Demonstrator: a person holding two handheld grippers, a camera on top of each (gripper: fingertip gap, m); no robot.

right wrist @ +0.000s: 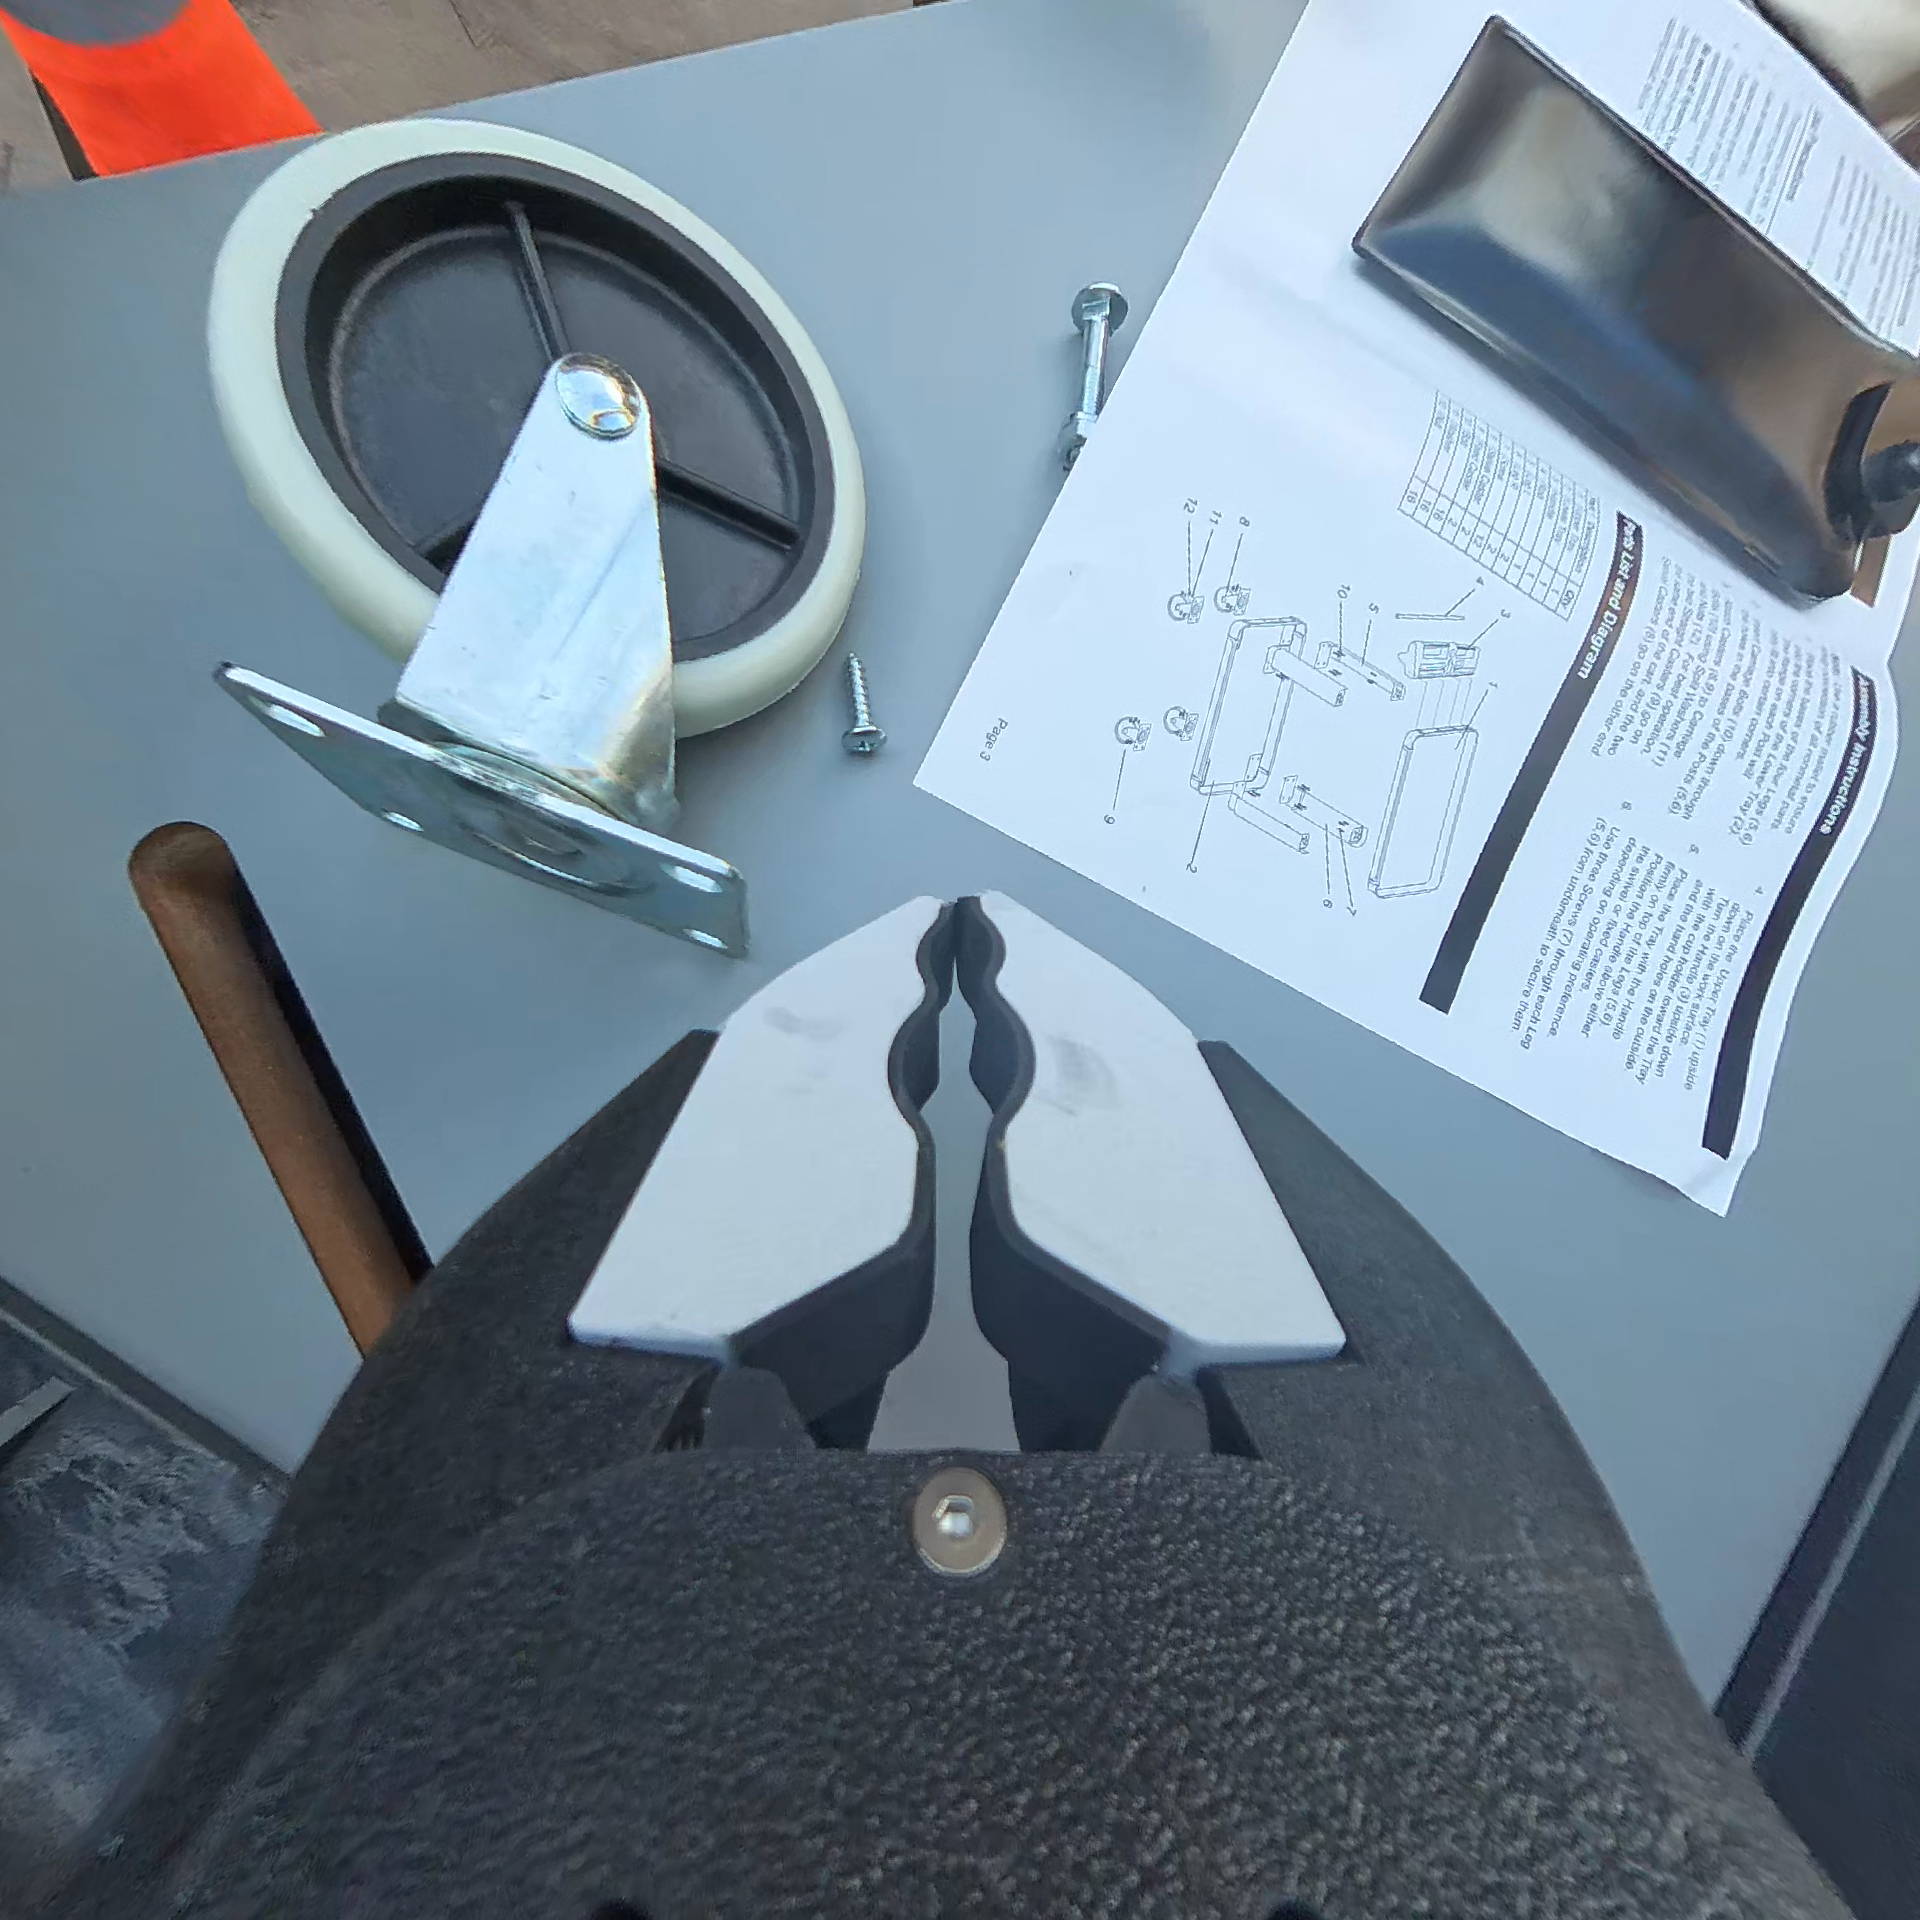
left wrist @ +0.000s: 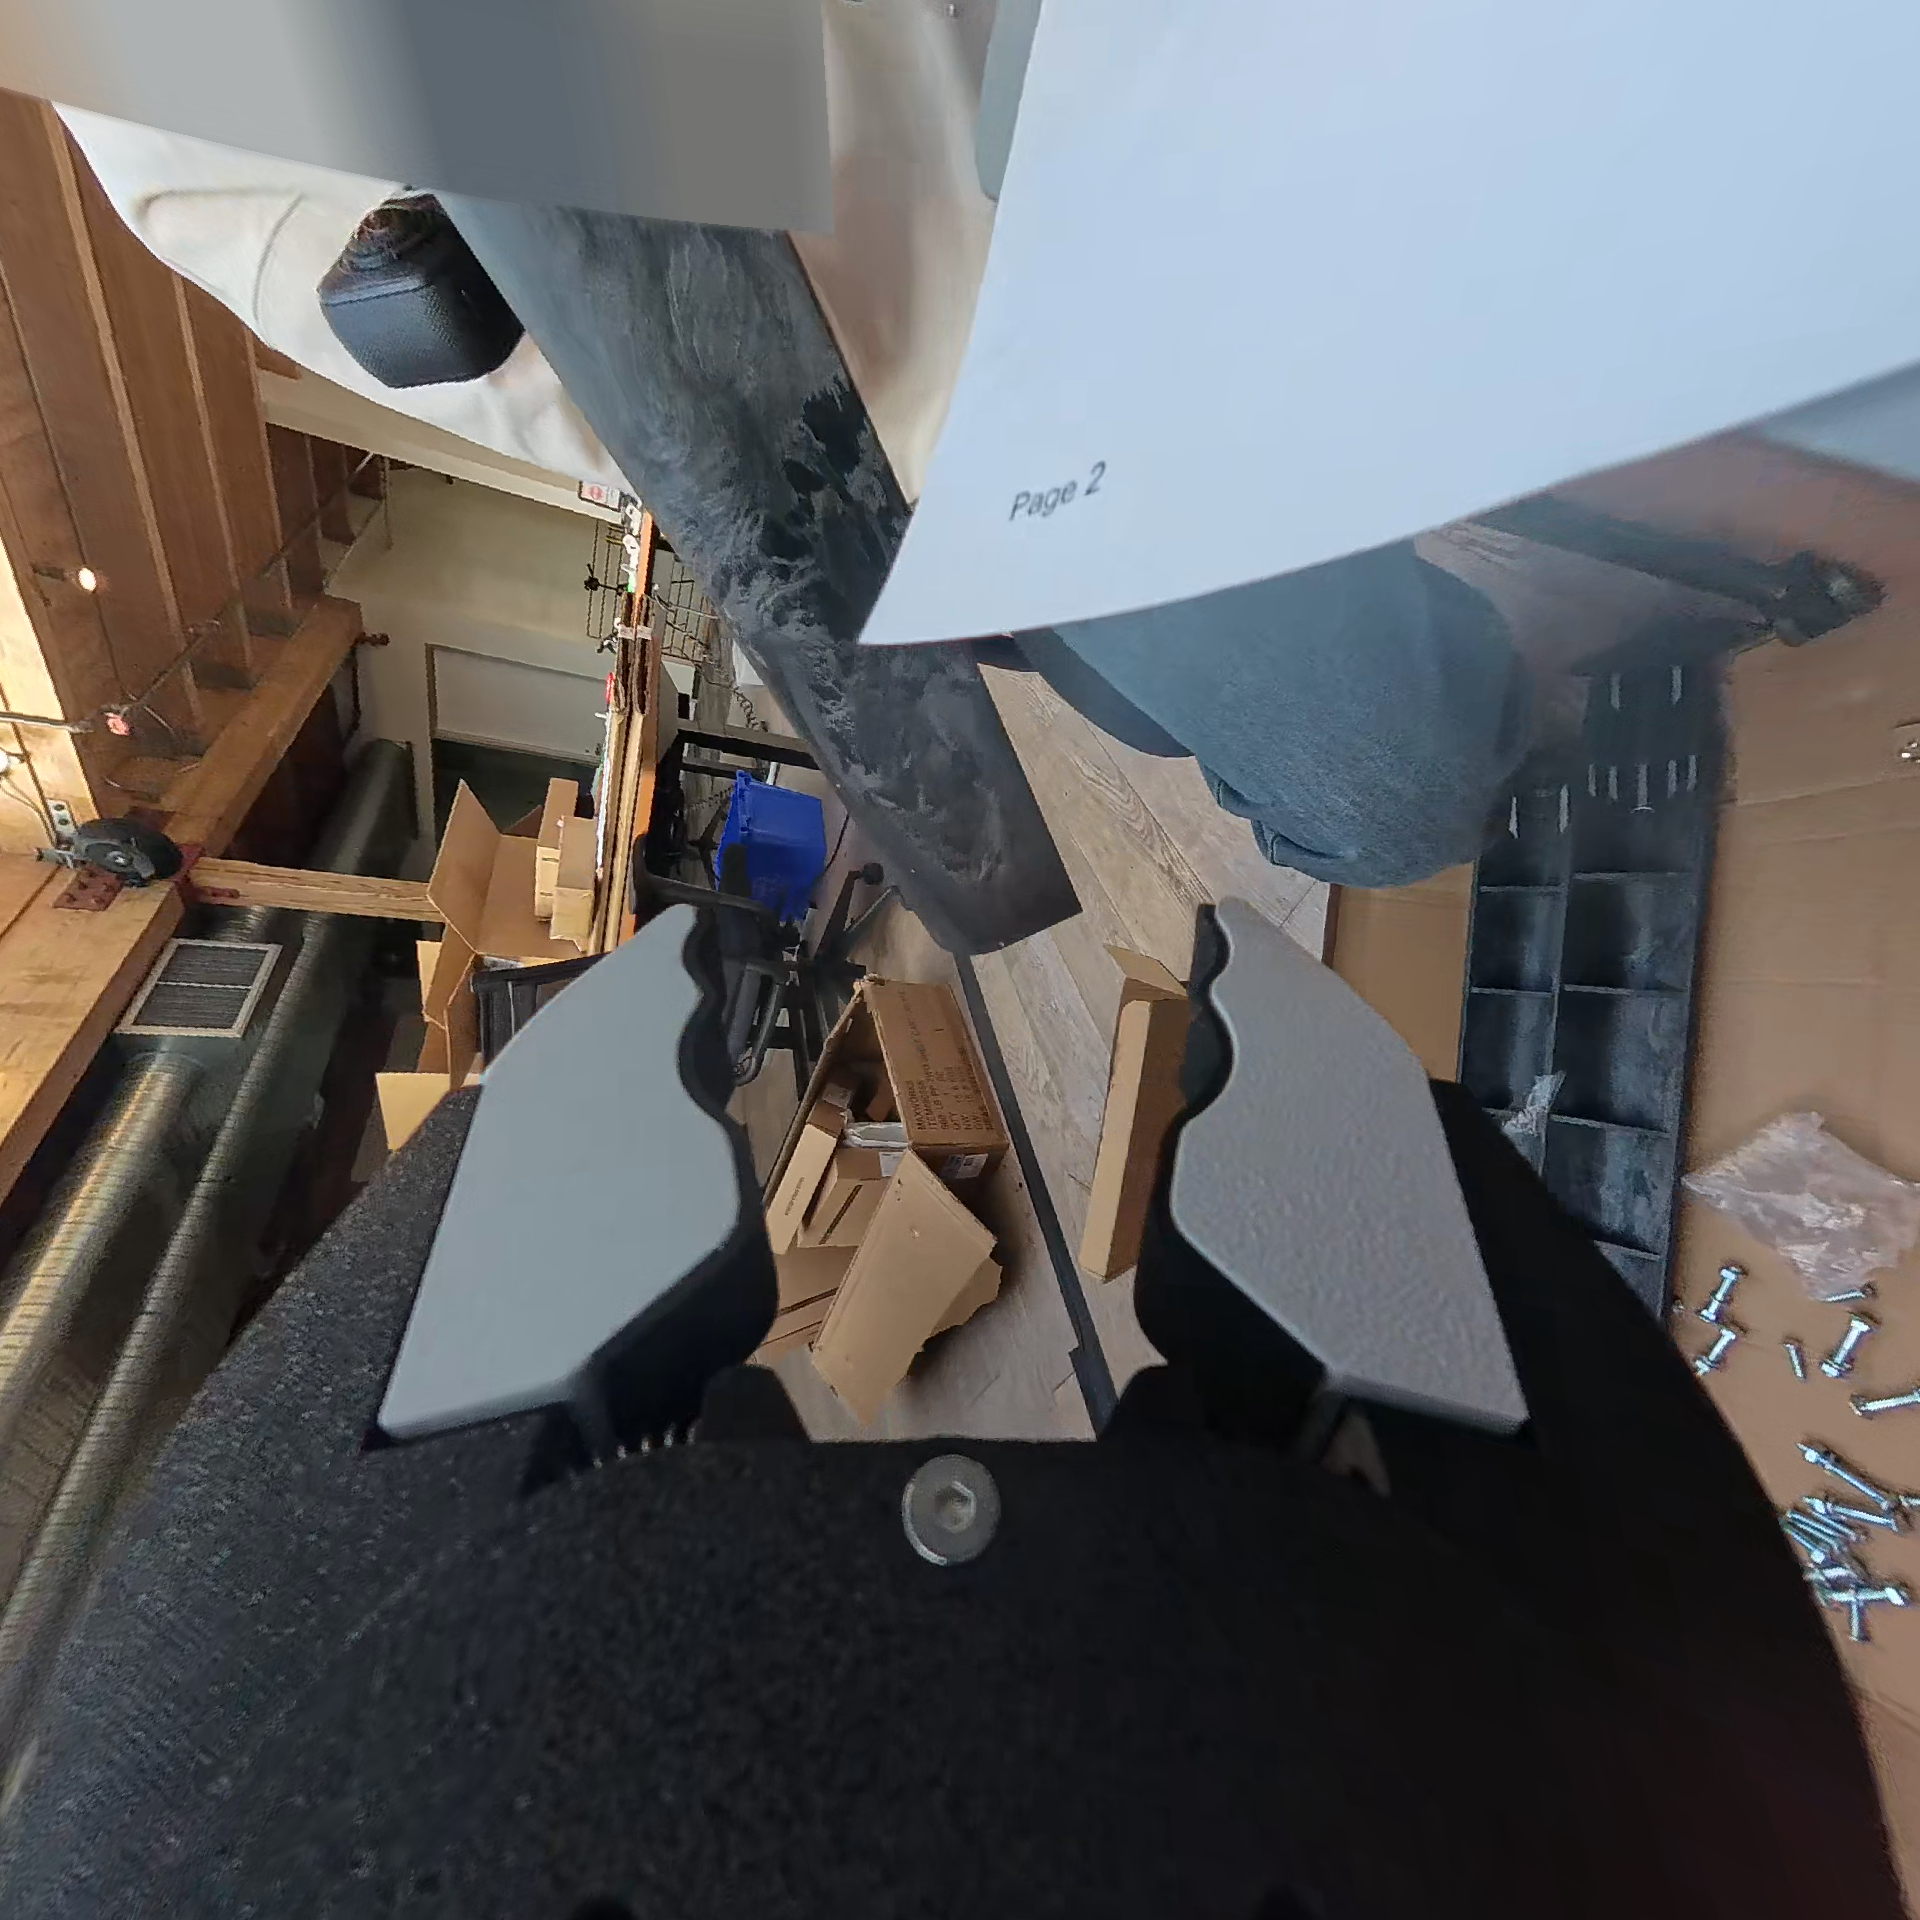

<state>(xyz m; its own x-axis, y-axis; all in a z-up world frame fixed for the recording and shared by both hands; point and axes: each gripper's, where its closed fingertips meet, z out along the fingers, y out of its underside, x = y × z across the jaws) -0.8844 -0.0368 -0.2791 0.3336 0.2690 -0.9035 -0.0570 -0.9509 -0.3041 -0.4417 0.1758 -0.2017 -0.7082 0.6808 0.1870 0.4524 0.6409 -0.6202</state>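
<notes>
In the left wrist view my left gripper (left wrist: pixel 948 914) is open with nothing between its fingers. It points past the end of a dark grey scuffed panel (left wrist: pixel 883 727) toward the room. A white printed sheet (left wrist: pixel 1351 312) hangs close above it. In the right wrist view my right gripper (right wrist: pixel 956 904) is shut with its pads together and nothing between them. It hovers over a grey surface (right wrist: pixel 935 208), just right of the metal mounting plate (right wrist: pixel 488 810) of a caster with a white wheel (right wrist: pixel 540 447). A small screw (right wrist: pixel 862 707) and a bolt (right wrist: pixel 1086 374) lie ahead of it.
An open instruction sheet (right wrist: pixel 1455 727) lies at the right with a glossy black object (right wrist: pixel 1642 312) on it. A brown rod (right wrist: pixel 260 1060) runs along a slot at the left. A person's knee in jeans (left wrist: pixel 1351 727), loose bolts on cardboard (left wrist: pixel 1849 1507), a black tray (left wrist: pixel 1590 1039) and cardboard boxes (left wrist: pixel 904 1195) show. Some 50 cm of space lies between my two pairs of fingers. My right tips are roughly 20 cm from the bolt (right wrist: pixel 1086 374).
</notes>
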